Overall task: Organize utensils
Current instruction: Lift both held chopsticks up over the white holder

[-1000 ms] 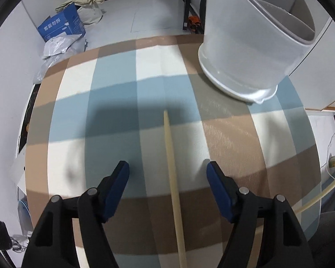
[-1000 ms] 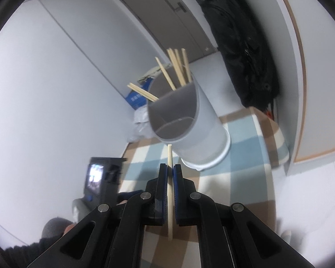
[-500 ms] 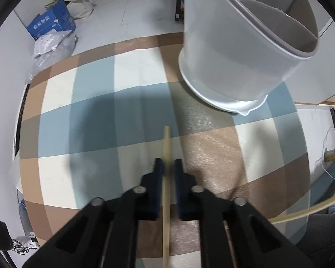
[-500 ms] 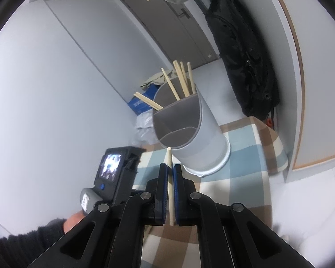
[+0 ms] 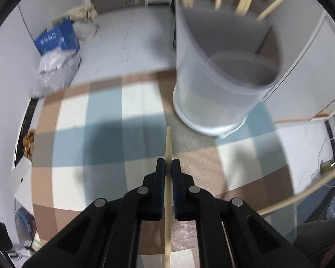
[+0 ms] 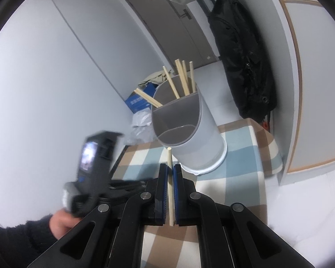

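Both black two-finger grippers, left gripper and right gripper, each clamp one pale wooden chopstick. The tall grey divided plastic holder stands far right on the checked cloth; next, probably, each stick must be tipped into it.

Both pictures are round fisheye views, so straight lines bend near the sides and the corners go black. The room light is soft and cool, not very bright. In the left wrist view most things look smeared: the tall pale grey plastic holder and the blue cardboard box are fuzzy. A big dark shadow lies on the blue, brown and cream checked cloth. The right wrist view is sharper, but the black handheld gripper with the small lit screen at the left is blurred. The white walls look evenly lit, with no strong glare.
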### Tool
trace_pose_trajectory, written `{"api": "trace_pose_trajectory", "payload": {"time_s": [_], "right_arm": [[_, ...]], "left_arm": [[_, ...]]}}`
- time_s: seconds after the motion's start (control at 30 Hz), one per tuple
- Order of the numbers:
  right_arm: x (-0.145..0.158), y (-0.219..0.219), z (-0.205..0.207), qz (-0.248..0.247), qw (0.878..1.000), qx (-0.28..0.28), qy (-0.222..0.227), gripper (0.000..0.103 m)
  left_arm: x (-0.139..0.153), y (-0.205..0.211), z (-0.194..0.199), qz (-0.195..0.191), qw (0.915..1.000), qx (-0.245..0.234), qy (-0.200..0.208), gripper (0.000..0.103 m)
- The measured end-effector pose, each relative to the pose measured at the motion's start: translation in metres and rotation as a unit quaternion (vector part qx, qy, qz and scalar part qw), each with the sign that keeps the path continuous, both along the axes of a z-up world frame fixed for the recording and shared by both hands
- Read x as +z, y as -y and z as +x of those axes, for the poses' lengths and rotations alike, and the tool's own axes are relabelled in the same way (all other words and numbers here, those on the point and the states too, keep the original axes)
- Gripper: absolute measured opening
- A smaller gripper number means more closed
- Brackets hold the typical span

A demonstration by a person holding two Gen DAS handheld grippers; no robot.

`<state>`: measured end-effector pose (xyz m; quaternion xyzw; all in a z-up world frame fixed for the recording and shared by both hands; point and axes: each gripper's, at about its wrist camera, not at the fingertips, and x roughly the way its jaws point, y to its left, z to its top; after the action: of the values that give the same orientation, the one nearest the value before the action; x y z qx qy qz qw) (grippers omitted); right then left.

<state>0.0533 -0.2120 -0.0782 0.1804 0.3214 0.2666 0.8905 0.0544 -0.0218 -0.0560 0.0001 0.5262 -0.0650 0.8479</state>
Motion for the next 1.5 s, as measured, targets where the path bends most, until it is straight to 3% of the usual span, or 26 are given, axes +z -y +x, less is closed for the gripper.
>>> {"api": "trace_pose_trajectory", "payload": {"time_s": [0.17,0.37,0.6,0.97,1.5], "right_arm": [[0.002,-0.013,-0.006,-0.020,1.000,0.009,0.013,0.004],[0.007,-0.028,-0.016,-0.043,0.998,0.020,0.035,0.004],[0.008,-0.036,-0.022,-0.057,0.997,0.009,0.046,0.004],[0.026,-0.042,-0.020,-0.064,0.996,0.013,0.056,0.004],[0.124,-0.029,0.027,-0.097,0.990,0.028,0.094,0.004]], "left_arm": [[0.041,-0.003,-0.035,-0.037,0.9938,-0.002,0.105,0.002],[0.061,-0.012,-0.046,-0.066,0.9826,-0.001,0.174,0.002],[0.054,-0.014,-0.030,-0.061,0.9803,-0.016,0.187,0.002],[0.094,-0.025,-0.045,-0.108,0.9678,-0.015,0.227,0.002],[0.155,-0.026,0.009,-0.138,0.9503,-0.002,0.279,0.002]]}}
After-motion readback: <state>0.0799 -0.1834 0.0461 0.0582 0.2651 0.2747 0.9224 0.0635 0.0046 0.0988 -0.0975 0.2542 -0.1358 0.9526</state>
